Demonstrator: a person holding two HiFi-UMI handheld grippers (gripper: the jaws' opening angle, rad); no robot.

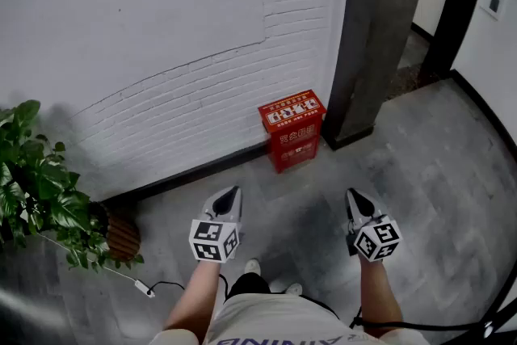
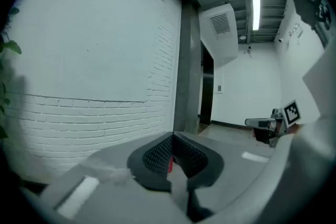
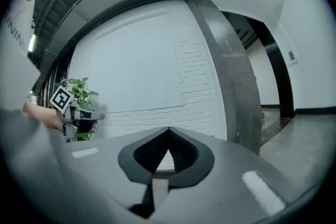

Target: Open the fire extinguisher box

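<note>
The red fire extinguisher box point(image 1: 292, 129) stands on the floor against the white brick wall, next to a dark pillar point(image 1: 376, 36), with its lid down. My left gripper point(image 1: 232, 194) hovers well short of the box, to its lower left, jaws shut and empty. My right gripper point(image 1: 353, 196) hangs level with it to the box's lower right, also shut with nothing held. In the left gripper view the pads meet at the tips point(image 2: 172, 136), and a red sliver of the box point(image 2: 170, 164) shows behind them. The right gripper view shows its tips point(image 3: 168, 130) touching in front of the brick wall.
A leafy potted plant point(image 1: 40, 198) in a wicker pot point(image 1: 121, 234) stands at the left by the wall. A cable with a white adapter point(image 1: 145, 287) lies on the grey floor. The person's shoes point(image 1: 253, 267) are below the grippers. A doorway point(image 1: 452, 4) opens right of the pillar.
</note>
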